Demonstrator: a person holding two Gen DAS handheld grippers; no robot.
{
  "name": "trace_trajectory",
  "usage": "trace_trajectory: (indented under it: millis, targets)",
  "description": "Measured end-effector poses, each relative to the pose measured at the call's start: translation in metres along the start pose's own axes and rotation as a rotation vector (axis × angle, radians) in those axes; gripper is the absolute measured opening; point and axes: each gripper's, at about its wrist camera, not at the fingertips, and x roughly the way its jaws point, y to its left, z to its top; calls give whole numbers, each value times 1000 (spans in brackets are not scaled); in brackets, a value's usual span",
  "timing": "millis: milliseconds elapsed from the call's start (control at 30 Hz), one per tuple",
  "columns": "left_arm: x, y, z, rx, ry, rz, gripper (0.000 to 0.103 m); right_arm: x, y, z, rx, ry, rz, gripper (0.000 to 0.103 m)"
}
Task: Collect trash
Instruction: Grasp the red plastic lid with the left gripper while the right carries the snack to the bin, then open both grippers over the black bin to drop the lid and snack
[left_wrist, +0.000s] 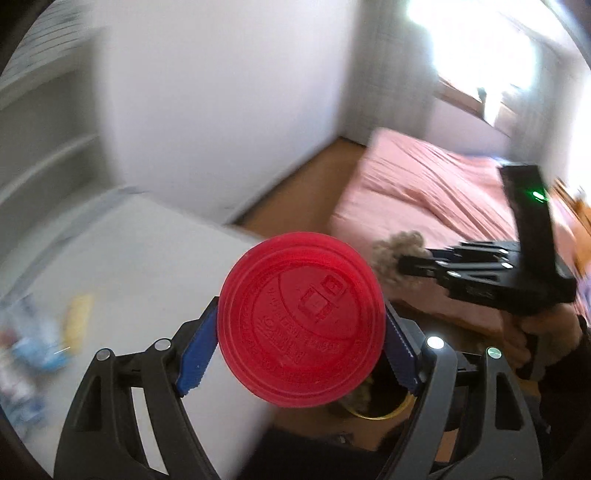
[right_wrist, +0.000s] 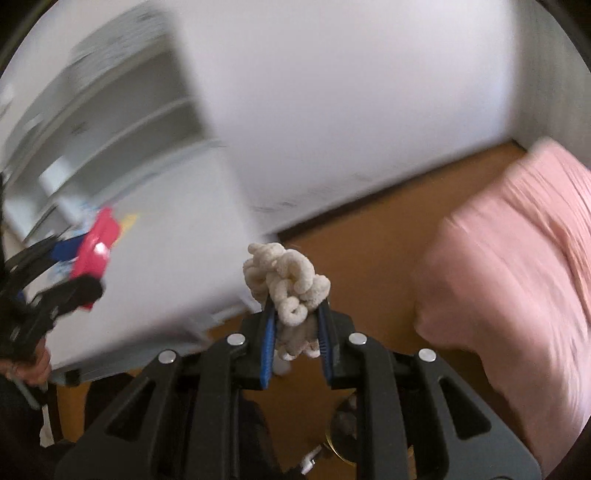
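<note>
Left view: red lid (left_wrist: 301, 319) nearest, clamped edgewise by my left gripper (left_wrist: 300, 345), above counter (left_wrist: 147, 258) edge. Right view: right gripper (right_wrist: 296, 325) pinches crumpled wad (right_wrist: 286, 286) over floor (right_wrist: 362, 251). Keep both squeezes firm; release only above the bin.

At frame centre the right gripper (right_wrist: 295, 314) pinches a cream foam-like clump (right_wrist: 286, 284). At the left edge, the left gripper (right_wrist: 79, 267) holds a red lid (right_wrist: 96, 245), blurred, perhaps over the white table (right_wrist: 166, 266).
</note>
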Motion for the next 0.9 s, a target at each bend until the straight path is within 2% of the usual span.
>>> trace_trajectory:
  millis: [167,233,333,500,667,900]
  targets:
    - [75,-76,-5,124,102,-173,78,7,-97,-57,184,84,-104,20]
    - [109,-94,-13,151,158,-219,78,14,-125,-77,233,123,-124,20]
    - [159,-111,-29,181,243,-242,78,31,-163,-112,310,197,-141,20]
    - [241,-124,-69,177,413,-274,78,69,-191,-147,371,320,-125,20]
    - [290,-132,-100,182,521,-259,78,87,-201,-171,377,390,-105,20]
    - [316,-142,-109,192,571,-285,81,98,-210,-182,401,420,-84,20]
